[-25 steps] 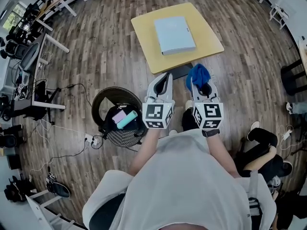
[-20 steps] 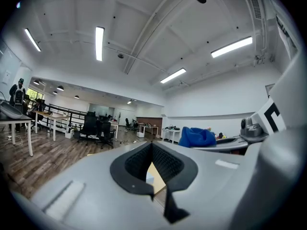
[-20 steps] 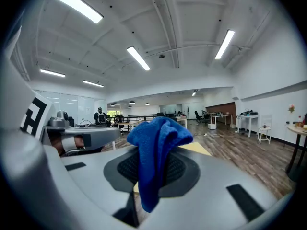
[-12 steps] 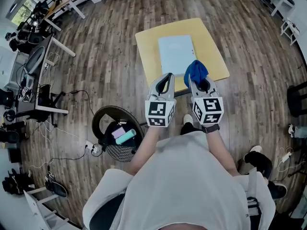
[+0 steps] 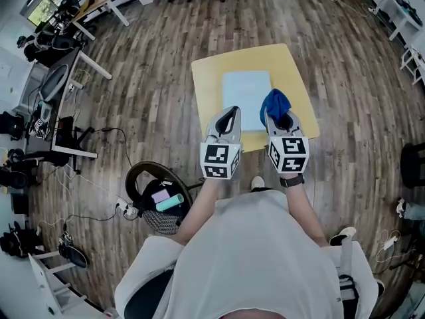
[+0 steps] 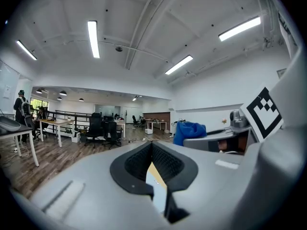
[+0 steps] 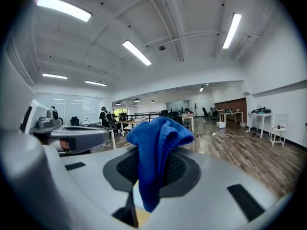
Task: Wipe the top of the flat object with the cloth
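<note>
You've got the blue cloth pinched in your right gripper, jaws clamped on a fold so the bulk bunches out past the tips. That looks a sensible hold, since the loose wad is what will meet the surface rather than the hard jaws. Your left gripper is pressed together with nothing in it; you can see a sliver of the surface below through the gap behind its tips. It rides just beside the right one, probably only keeping you company, or ready to steady things if they slide. The flat object, pale blue, lies square in the middle of the small yellow table, with bare table showing all round it. From the head view both grippers sit over its near edge, the cloth over the near right corner. Both gripper views look out level across the room, so I'd judge the cloth isn't down on the top yet; you'd need to tip the right one forward and lower it. Nothing stands on the table in your way. Off to your left on the wooden floor is a round black bin with a few coloured bits in it, cables trailing past it and desks beyond, all well apart from the table. A person stands far off by the desks.
</note>
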The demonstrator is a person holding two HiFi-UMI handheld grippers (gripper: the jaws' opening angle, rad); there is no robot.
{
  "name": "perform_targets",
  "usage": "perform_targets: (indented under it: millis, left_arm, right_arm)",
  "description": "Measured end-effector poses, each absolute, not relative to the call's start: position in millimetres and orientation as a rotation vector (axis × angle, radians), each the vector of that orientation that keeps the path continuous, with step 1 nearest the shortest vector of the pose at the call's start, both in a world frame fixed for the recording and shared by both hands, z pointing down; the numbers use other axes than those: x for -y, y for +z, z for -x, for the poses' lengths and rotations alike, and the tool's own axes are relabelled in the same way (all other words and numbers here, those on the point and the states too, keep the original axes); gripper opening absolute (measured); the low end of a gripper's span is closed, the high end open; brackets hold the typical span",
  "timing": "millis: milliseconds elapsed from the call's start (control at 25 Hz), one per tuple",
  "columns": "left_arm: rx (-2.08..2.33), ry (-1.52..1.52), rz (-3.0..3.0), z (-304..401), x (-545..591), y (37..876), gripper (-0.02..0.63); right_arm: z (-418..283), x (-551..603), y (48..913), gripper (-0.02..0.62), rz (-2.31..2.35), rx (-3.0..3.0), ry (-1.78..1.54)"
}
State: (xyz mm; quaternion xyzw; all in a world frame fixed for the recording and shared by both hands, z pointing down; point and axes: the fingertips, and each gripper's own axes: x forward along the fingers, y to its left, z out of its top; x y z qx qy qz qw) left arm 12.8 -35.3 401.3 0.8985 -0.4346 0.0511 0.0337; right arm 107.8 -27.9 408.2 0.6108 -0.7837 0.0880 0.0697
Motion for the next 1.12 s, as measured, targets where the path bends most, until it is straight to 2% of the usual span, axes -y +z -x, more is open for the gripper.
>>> perform_targets:
  millis: [440,720,1120]
  left_arm:
    - [1.428,0.204,-2.676,-36.6,98.3,423.0,0.009]
    - [1.464,0.23,-2.603,-5.1,140.7,447.0,0.009]
    - [1.382,0.279,-2.599,-7.2,217.8,476.4,0.009]
  right_arm:
    - [-135.0,93.5,433.1,0.075,-1.717,2.413,0.365]
    - [-97.8,136.6,451.7,0.075,-1.609,2.463,0.388]
    - [-72.2,215.2,495.5,0.075,-1.537,2.439,0.501]
